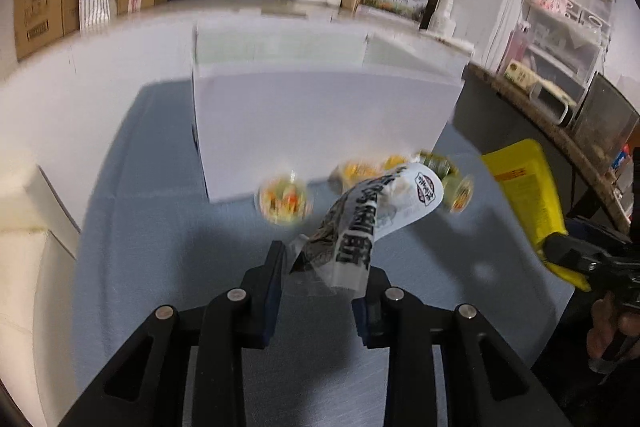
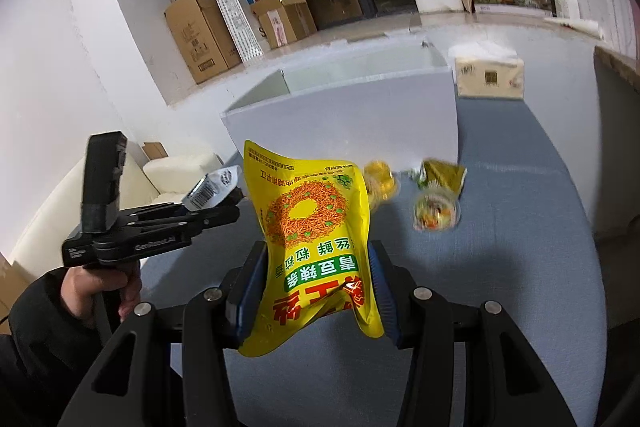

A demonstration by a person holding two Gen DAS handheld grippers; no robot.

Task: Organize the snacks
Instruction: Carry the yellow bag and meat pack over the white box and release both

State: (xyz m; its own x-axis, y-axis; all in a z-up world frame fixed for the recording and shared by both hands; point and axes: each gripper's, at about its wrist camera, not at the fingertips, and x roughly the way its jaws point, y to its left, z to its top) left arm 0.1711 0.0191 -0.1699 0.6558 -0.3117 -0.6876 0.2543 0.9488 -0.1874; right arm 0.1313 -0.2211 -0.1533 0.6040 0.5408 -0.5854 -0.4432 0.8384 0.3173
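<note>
While each hand carries a snack clear of the table, the nearest things in both views are the grippers themselves. The left gripper (image 1: 320, 273) is clamped on the lower end of a white packet (image 1: 372, 219) with black lettering, so the packet stands up and leans away from the fingers, off the blue-grey tabletop (image 1: 160, 211). Held by its end like this, it is free to be dropped into a container from above. The right gripper (image 2: 320, 283) pinches a yellow bag (image 2: 312, 227) across its lower half; the bag is upside down to the camera and stands up between the pads, also lifted clear. A hand (image 2: 100, 287) in a dark sleeve grasps the left tool's handle at the edge of the right view.

Further out, the snacks not yet sorted lie loose on the table: a clear cup (image 2: 436, 213) with colourful contents, a yellowish cup (image 2: 380, 177) and a green-gold packet (image 2: 444, 173), all blurred. They sit close together just in front of the white box (image 2: 340, 115), which is open at the top and divided into compartments, probably the place for both held snacks. Beyond it a tissue box (image 2: 490, 79) rests on the far table edge.
</note>
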